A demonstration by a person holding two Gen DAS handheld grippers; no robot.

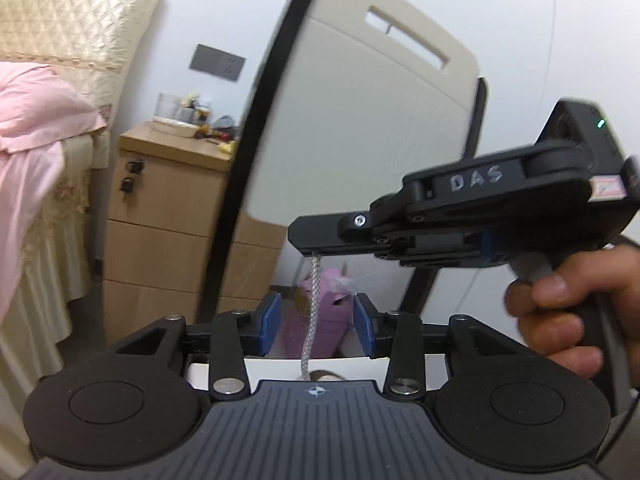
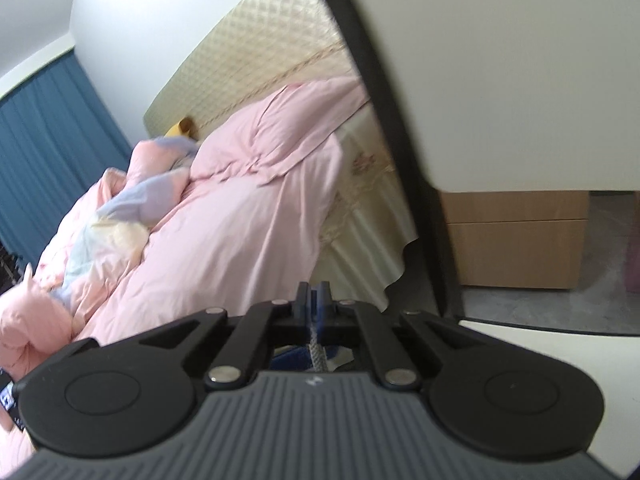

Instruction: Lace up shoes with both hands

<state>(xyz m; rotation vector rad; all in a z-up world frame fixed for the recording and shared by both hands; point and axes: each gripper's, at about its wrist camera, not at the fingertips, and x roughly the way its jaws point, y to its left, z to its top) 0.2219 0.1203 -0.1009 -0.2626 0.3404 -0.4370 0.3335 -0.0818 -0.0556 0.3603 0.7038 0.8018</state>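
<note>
The shoe itself is mostly hidden below the left hand-held gripper [image 1: 316, 322], with only a grey edge by the white table [image 2: 540, 356] showing, and the shoelace [image 1: 311, 312] can be followed only partway. The table stands against a white chair back [image 1: 360, 120], with a bed [image 2: 224, 216] under pink covers and a wooden nightstand [image 1: 160, 216] beyond it. The left hand-held gripper is released, its blue pads either side of the shoelace without touching, while the right hand-held gripper [image 1: 304, 238], held level by a hand [image 1: 568, 312], is clenched on the shoelace's upper end.
</note>
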